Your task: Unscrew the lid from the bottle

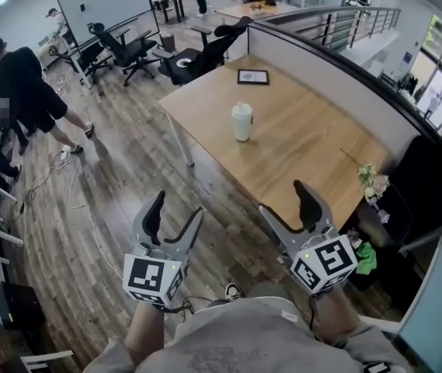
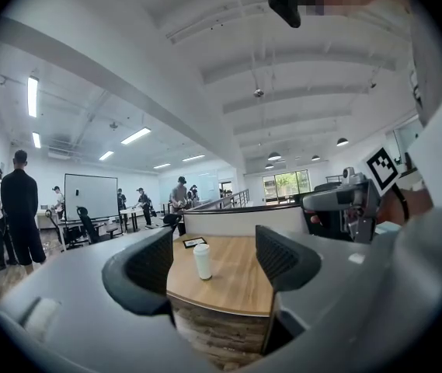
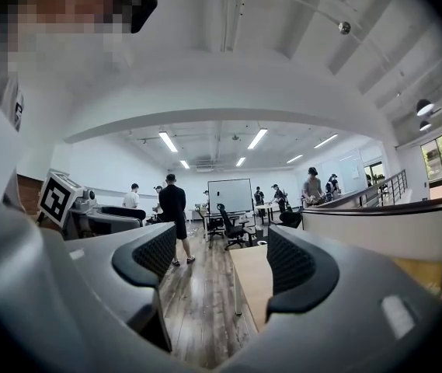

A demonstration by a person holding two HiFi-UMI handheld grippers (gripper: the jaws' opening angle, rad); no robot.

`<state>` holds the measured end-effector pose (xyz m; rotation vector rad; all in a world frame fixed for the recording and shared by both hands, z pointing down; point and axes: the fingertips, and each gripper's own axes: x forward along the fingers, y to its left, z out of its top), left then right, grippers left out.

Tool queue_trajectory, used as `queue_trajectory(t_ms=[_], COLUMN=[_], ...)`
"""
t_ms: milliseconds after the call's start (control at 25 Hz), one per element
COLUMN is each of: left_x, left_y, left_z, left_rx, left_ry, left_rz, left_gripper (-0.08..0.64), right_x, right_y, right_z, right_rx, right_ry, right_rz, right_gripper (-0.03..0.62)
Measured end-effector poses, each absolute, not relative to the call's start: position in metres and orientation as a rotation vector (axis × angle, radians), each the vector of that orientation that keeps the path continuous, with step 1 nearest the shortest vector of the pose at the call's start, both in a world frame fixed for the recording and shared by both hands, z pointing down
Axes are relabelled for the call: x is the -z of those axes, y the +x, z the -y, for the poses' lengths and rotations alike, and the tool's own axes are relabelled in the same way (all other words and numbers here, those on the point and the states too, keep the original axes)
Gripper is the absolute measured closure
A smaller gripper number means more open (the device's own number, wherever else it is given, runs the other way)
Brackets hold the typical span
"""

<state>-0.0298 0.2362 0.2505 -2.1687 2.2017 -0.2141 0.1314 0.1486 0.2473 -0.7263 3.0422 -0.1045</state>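
A white bottle [image 1: 241,121] with its lid on stands upright near the middle of a wooden table [image 1: 306,142]. Both grippers hover over the wooden floor, short of the table's near edge and well away from the bottle. My left gripper [image 1: 175,212] is open with nothing between its fingers. My right gripper [image 1: 289,202] is open too and holds nothing. In the left gripper view the bottle [image 2: 203,261] shows far off between the open jaws of the left gripper [image 2: 214,261]. The right gripper view looks past the right gripper [image 3: 224,259] at the table's corner [image 3: 253,280]; the bottle is out of that view.
A small dark-framed tablet [image 1: 252,76] lies at the table's far end. A low partition wall [image 1: 337,72] runs behind the table. Office chairs [image 1: 127,51] and a person [image 1: 22,92] are at the left. A white cable [image 1: 81,208] trails on the floor. Flowers [image 1: 374,181] sit at the right.
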Motion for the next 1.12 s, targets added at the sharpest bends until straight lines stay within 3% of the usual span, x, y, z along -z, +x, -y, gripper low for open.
queue_trajectory(t_ms=[520,1120], left_x=[-0.273,-0.296], left_y=[-0.089,-0.164], left_z=[-0.168,-0.006], left_rx=[0.227,0.330], left_ry=[-2.199,-2.238], left_rz=[-2.247,-2.273], left_gripper=[0.238,0.221], right_x=[-0.266,-0.300], right_y=[0.081,-0.002], right_z=[-0.063,0.106], right_rx=[0.146,0.258], right_ry=[-0.782,-0.785], right_rz=[-3.076,-3.130], right_gripper=[0.233,0.233])
